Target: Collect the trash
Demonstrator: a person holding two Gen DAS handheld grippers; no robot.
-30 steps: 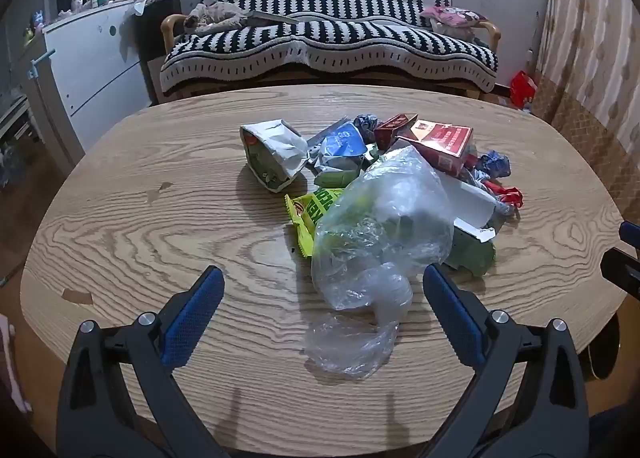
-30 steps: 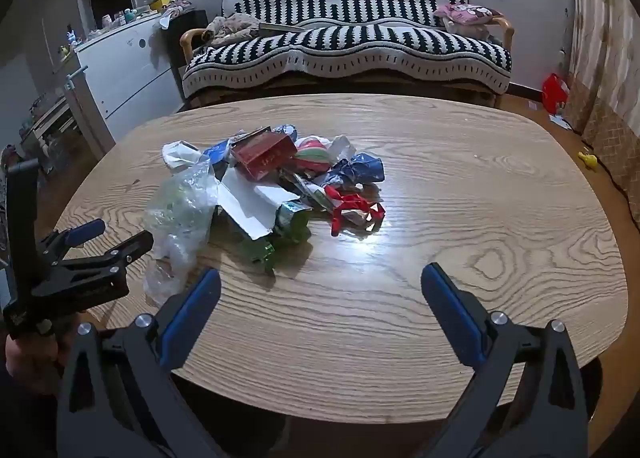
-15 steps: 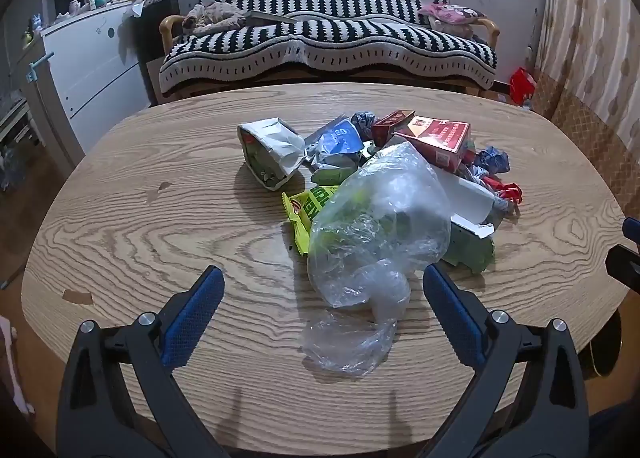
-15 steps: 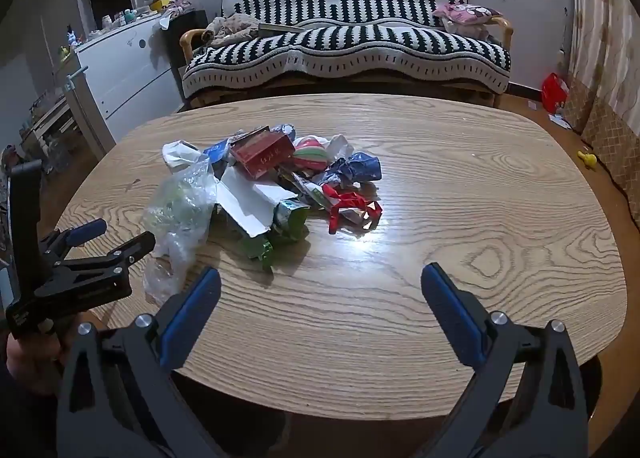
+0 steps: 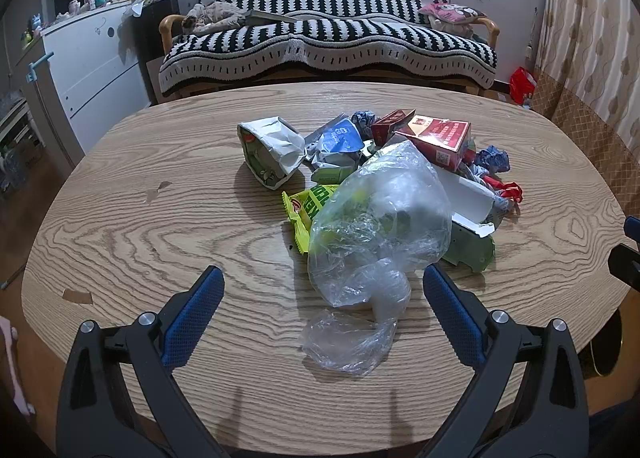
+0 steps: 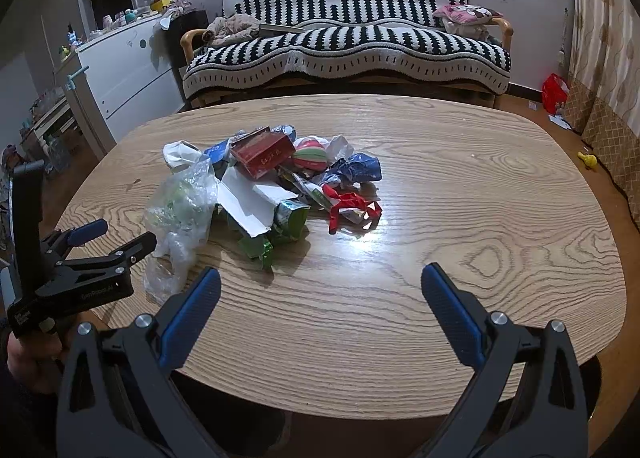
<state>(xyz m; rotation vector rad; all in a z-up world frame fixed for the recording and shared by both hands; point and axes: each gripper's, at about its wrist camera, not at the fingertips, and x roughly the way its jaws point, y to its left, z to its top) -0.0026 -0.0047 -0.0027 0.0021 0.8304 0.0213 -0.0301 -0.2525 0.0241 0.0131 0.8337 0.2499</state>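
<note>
Left gripper (image 5: 323,286): jaws wide apart, empty, low centre of frame, clear plastic bag (image 5: 376,234) lying between the tips on the table (image 5: 160,226). Right gripper (image 6: 321,284): also spread, empty, over bare wood, pile up-left of it. Progress: looks like nothing collected yet; whole trash pile (image 6: 280,186) sits mid-table — red box (image 5: 436,138), white paper bag (image 5: 272,150), yellow-green wrapper (image 5: 308,206), red ribbon scrap (image 6: 352,206). No bin in view. Striped sofa (image 5: 328,38) behind, white cabinet (image 5: 88,58) upper left. Bag drapes over other bits, so prob. first grab.
</note>
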